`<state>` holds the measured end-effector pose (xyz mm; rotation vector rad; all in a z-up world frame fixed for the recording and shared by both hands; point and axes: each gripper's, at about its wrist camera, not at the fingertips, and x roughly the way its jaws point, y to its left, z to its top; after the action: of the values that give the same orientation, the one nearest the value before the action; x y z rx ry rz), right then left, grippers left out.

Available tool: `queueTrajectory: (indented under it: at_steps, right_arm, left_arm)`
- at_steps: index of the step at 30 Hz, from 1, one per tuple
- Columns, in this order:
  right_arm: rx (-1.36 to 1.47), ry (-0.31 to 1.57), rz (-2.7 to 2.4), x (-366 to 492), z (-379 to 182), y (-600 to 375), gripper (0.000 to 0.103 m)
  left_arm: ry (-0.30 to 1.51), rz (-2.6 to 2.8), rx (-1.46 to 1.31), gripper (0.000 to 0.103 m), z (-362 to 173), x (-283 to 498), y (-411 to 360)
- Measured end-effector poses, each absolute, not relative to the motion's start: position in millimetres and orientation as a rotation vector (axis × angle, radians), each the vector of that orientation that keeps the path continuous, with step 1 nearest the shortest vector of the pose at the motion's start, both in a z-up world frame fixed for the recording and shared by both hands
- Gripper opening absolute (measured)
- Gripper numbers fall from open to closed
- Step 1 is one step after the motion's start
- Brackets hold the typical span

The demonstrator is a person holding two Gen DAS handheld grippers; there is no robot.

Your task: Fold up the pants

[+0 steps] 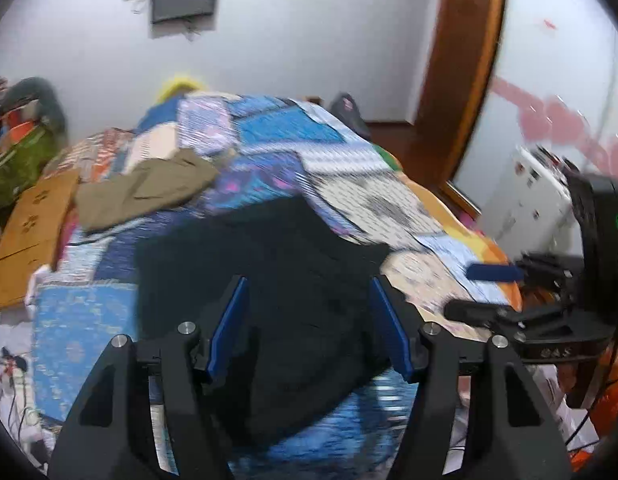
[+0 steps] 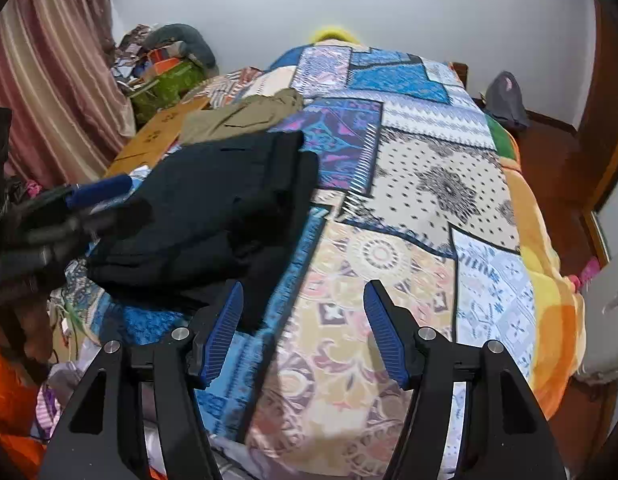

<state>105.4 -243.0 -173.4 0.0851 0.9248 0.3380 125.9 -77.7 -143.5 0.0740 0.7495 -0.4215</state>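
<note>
- The black pants [image 2: 213,216] lie in a loose, bunched heap on the patchwork quilt [image 2: 409,272] that covers the bed.
- In the left wrist view, the left gripper [image 1: 307,322] hangs just above the pants [image 1: 269,280]; its blue-padded fingers [image 1: 225,328] stand apart with nothing pinched between them, the dark cloth filling the gap behind and below.
- That view is blurred, so folds in the cloth are hard to make out there.
- The right wrist view is sharper: the right gripper [image 2: 305,330] hovers over bare quilt, its fingers [image 2: 385,340] spread and empty.
- From there the pants sit ahead and to the left of the fingers, with one dark corner reaching down to just beside the left finger's tip.
- Each view catches the other tool: the right gripper [image 1: 493,272] shows at the right edge of the left view, over the quilt [image 1: 409,208] beyond the pants; the left gripper [image 2: 89,200] shows smeared at the left of the right view.
- An olive garment [image 2: 245,116] lies beyond the pants, past both sets of fingers, beside a cardboard box [image 2: 157,136].
- Only the right view shows the striped curtain [image 2: 49,72]; only the left view shows the wooden door frame [image 1: 461,68] clearly.
</note>
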Motion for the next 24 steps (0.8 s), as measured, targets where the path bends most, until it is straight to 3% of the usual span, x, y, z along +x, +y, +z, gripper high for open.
queueTrajectory:
  at_steps: [7,14,24]
  right_arm:
    - [0.077,0.896,0.409,111.3,-166.0,-219.4,0.06]
    - [0.088,0.898,0.5,123.8,-173.7,-191.5,0.066]
    - [0.035,0.944,0.543,140.2,-208.7,-182.6,0.064]
  left_arm:
    - [0.782,-0.21,0.05,0.069,-154.9,144.3,-2.4]
    - [0.938,-0.09,-0.012,0.069,-216.8,162.6,46.2]
    - [1.023,-0.086,-0.068,0.069,-238.3,162.1,39.1]
